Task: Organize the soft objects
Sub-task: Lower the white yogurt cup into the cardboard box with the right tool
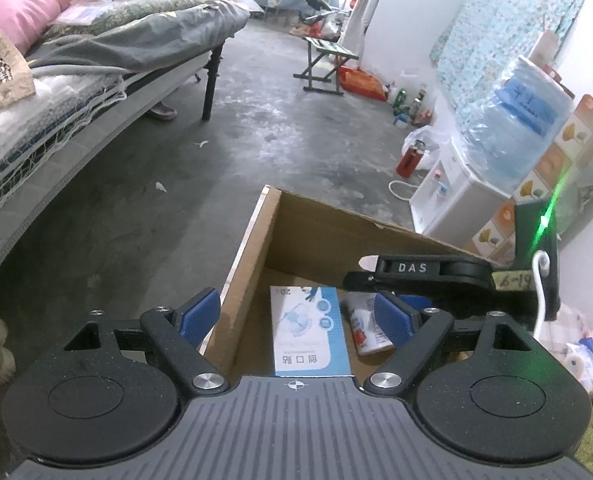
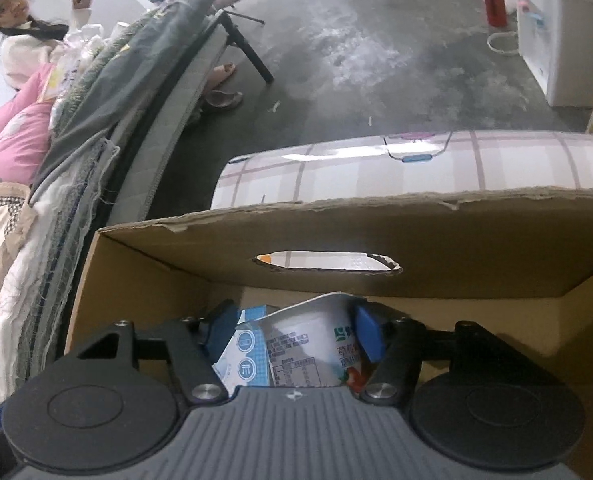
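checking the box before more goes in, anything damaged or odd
The cardboard box has a ragged, torn top edge and a roughly torn handle hole. Inside, the yogurt cup lies on its side, its rim bent.

"DAS" on right tool (image 1: 412, 267); "创口贴" (probably) on blue box (image 1: 310, 330).

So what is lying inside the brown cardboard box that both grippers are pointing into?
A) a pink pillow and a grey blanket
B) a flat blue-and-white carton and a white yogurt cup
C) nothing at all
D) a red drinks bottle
B: in the left wrist view the flat blue-and-white carton lies on the floor of the brown cardboard box, with the white yogurt cup beside it.
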A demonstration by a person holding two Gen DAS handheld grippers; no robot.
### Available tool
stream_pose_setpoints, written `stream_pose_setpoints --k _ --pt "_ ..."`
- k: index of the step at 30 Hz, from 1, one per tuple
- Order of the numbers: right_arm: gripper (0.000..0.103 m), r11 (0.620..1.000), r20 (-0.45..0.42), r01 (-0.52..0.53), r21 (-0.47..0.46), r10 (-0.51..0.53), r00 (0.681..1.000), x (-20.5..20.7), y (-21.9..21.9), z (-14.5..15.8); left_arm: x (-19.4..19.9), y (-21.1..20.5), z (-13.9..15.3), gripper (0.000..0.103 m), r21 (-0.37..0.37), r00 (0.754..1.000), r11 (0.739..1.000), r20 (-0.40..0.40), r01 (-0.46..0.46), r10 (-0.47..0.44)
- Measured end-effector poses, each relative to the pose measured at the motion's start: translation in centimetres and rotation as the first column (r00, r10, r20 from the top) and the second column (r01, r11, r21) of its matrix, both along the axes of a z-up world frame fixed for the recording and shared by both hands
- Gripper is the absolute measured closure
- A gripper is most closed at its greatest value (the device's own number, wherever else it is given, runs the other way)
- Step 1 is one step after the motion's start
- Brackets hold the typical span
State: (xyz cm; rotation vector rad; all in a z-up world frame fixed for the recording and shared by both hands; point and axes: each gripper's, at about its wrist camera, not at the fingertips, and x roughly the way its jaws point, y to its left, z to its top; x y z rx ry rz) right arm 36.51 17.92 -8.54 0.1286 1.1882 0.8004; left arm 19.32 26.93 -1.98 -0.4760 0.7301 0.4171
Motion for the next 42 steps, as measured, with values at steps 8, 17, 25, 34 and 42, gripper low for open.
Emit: stream_pose_setpoints --k 8,17,25,34,42 --pt "0.051 0.995 0.253 -0.104 -0.003 0.101 0.962 -3.4 -0.6 2.9 -0.4 0.3 0.3 0.018 -0.015 1.0 1.0 0.011 -0.008 0.008" --pt "0.051 0.987 0.332 -0.15 -0.049 0.158 0.93 -5.5 -1.1 3.6 -0.6 0.4 0.3 0.018 -0.024 1.0 1.0 0.015 -0.011 0.012" --pt "0.051 0.992 0.364 -0.125 0.007 0.114 0.924 -5.5 -1.3 3.8 -1.1 0.1 0.6 0.018 -0.018 1.0 1.0 0.025 -0.017 0.017" --pt "0.052 0.986 0.355 -0.152 -0.068 0.166 0.92 -6.5 -0.9 3.0 -1.4 0.2 0.6 0.018 -0.016 1.0 1.0 0.023 -0.015 0.015" --pt "0.05 0.987 0.223 -0.11 -0.119 0.134 0.965 -6.4 -2.2 3.7 -2.1 0.0 1.1 0.018 -0.028 0.999 1.0 0.041 -0.011 0.012"
